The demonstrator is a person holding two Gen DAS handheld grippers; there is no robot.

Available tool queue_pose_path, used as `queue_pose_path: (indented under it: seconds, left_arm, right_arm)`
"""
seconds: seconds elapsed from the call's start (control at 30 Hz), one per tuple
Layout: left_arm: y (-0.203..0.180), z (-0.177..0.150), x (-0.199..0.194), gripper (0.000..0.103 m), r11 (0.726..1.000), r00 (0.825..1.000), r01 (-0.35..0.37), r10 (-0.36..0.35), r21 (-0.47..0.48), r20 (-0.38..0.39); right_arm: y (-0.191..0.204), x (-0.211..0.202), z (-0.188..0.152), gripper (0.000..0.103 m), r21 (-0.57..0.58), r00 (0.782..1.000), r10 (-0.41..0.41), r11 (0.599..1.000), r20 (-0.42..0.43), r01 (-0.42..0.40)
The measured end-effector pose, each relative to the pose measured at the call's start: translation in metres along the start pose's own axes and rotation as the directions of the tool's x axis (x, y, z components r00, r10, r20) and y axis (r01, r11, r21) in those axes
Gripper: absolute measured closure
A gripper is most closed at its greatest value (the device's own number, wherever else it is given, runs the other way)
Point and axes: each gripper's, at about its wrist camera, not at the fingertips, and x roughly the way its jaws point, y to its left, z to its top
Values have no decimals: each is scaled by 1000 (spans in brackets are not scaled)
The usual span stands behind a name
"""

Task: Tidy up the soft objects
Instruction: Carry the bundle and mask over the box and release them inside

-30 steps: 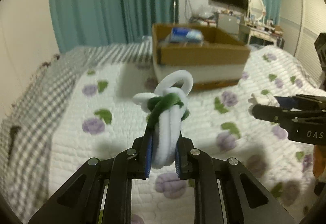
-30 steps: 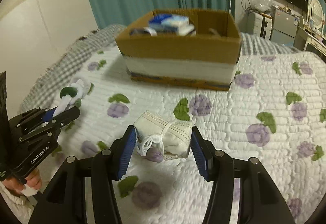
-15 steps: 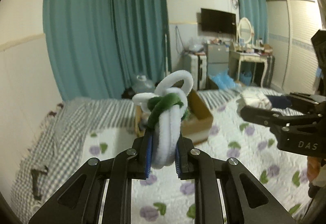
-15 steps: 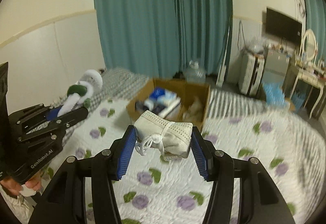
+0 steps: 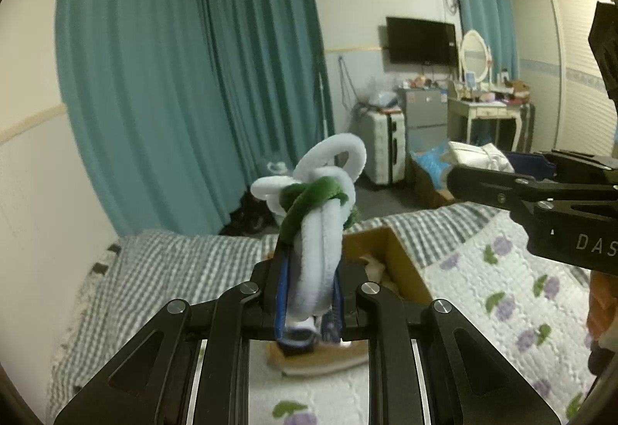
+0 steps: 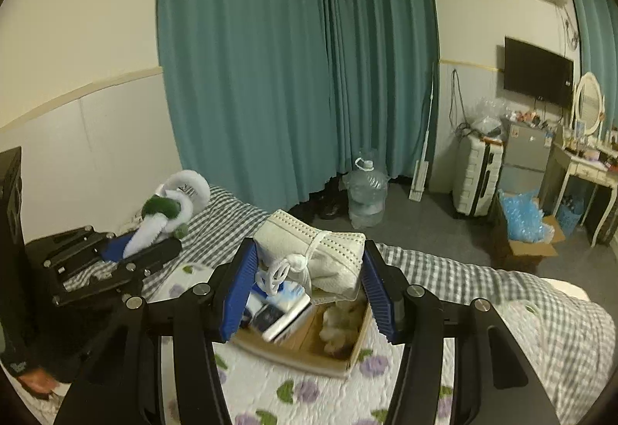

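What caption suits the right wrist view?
Right gripper holds a folded mask above an open box on the bed.

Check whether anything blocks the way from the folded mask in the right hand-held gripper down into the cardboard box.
Nothing visible does. The folded mask hangs in the right hand-held gripper above the open cardboard box, which already holds items on its left side.

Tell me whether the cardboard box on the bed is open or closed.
Open. The right wrist view looks straight into the cardboard box from above: no flaps cover it, and packets and something pale and fluffy lie exposed inside.
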Motion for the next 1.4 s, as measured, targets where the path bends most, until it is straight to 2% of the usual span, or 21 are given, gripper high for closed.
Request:
queue_pose_path:
  seconds: [0.13, 0.3, 0.47, 0.5, 0.57, 0.63, 0.67, 0.73, 0.77, 0.93, 1.1, 1.2, 1.3, 1.4]
  left_arm:
    - [-4, 0, 54, 85, 1000, 998, 22, -22, -7, -63]
    - [-14, -19, 123, 82, 999, 987, 40, -38, 10, -155]
    - [-20, -33, 164, 79, 999, 980, 49, -45, 19, -194]
    - [-19, -35, 170, 79, 999, 974, 12, -3, 36, -226]
    - [-17, -40, 180, 69, 999, 970, -1, 13, 47, -245]
    - [-16, -43, 189, 51, 998, 964, -12, 27, 59, -264]
    - [-15, -45, 191, 36, 998, 962, -12, 29, 62, -273]
    - [-10, -47, 191, 33, 999, 964, -17, 29, 48, -264]
    - [-10, -46, 189, 33, 999, 968, -21, 32, 45, -250]
    - [-7, -37, 178, 33, 998, 971, -35, 44, 43, -236]
    - [-5, -8, 142, 33, 998, 979, -57, 63, 37, -193]
    - [-1, 18, 100, 33, 997, 987, -77, 80, 24, -139]
    - [6, 47, 44, 33, 994, 993, -111, 110, -9, -48]
    - [11, 73, -19, 33, 990, 990, -131, 133, -47, 53]
  right_arm:
    - [-17, 52, 1, 49, 12, 999, 0, 1000, -43, 1]
    - [-35, 122, -21, 49, 34, 993, -10, 999, -121, 14]
    - [-57, 173, -45, 47, 62, 987, -14, 998, -163, 24]
    - [-62, 181, -49, 47, 71, 986, -12, 997, -165, 25]
    - [-67, 189, -53, 46, 82, 987, -10, 996, -162, 24]
    - [-70, 198, -55, 42, 88, 987, -1, 996, -163, 16]
    - [-69, 199, -57, 35, 88, 986, -4, 996, -164, 19]
    - [-69, 204, -57, 22, 88, 987, -16, 996, -162, 30]
    - [-69, 204, -57, 21, 90, 987, -20, 995, -162, 35]
    - [-64, 191, -50, 21, 90, 987, -42, 994, -155, 57]
    - [-55, 141, -19, 21, 73, 992, -68, 994, -102, 75]
    - [-46, 93, 10, 21, 68, 995, -85, 994, -44, 88]
    - [-32, 29, 41, 21, 56, 993, -110, 993, 44, 107]
    - [-16, -34, 66, 11, 49, 985, -123, 992, 125, 118]
